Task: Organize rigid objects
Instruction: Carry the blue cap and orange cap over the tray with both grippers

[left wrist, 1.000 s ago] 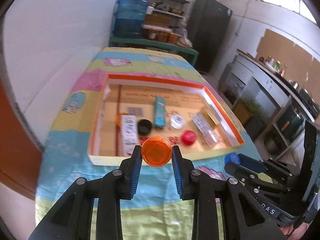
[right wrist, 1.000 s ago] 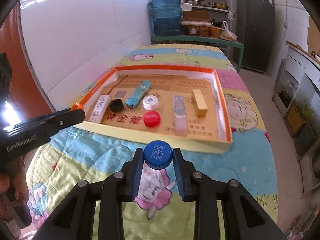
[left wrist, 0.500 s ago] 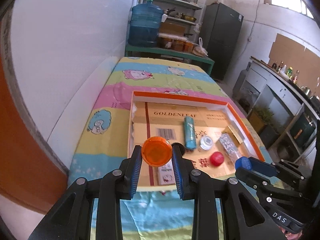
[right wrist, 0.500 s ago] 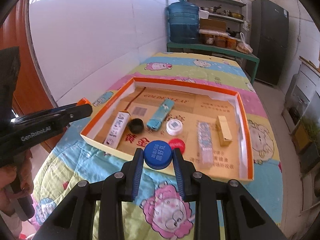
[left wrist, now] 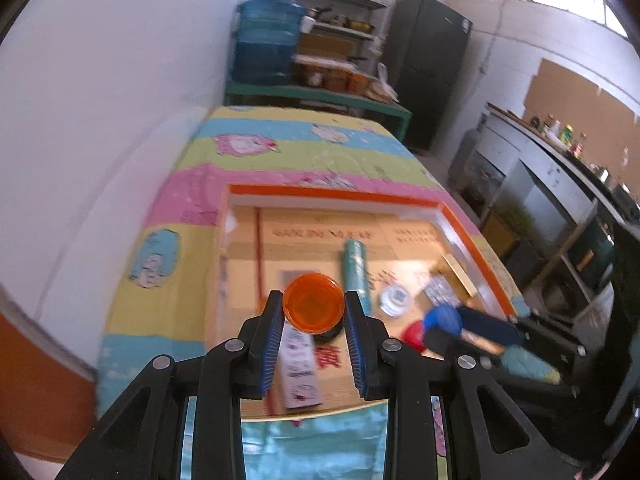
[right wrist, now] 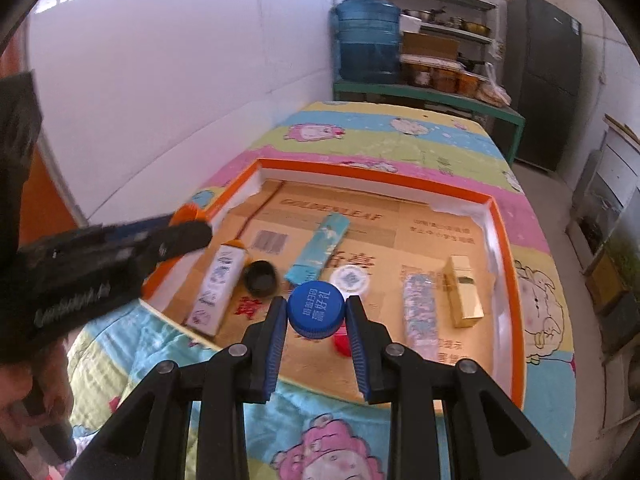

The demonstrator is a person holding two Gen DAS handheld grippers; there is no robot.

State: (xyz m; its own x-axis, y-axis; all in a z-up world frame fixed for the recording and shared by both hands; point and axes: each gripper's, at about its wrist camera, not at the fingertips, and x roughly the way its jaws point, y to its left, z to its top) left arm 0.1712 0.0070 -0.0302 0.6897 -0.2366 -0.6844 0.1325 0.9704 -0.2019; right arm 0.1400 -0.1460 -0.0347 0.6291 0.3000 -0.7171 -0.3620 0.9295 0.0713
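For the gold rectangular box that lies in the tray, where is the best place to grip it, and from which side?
Grip the gold box across its two long side faces, near the middle, coming from above. It lies flat, with its long axis running toward the tray's far wall, so the narrow width should fit between the fingers. There is open floor on both sides, toward the patterned box and the right wall.

The left gripper point(left wrist: 313, 310) is pitched downward, its jaws clamped on an orange cap point(left wrist: 313, 303). The right gripper point(right wrist: 316, 316) is angled down likewise, its jaws closed on a blue bottle cap point(right wrist: 316, 311). A hand point(right wrist: 28, 412) is seen gripping the left gripper's handle.
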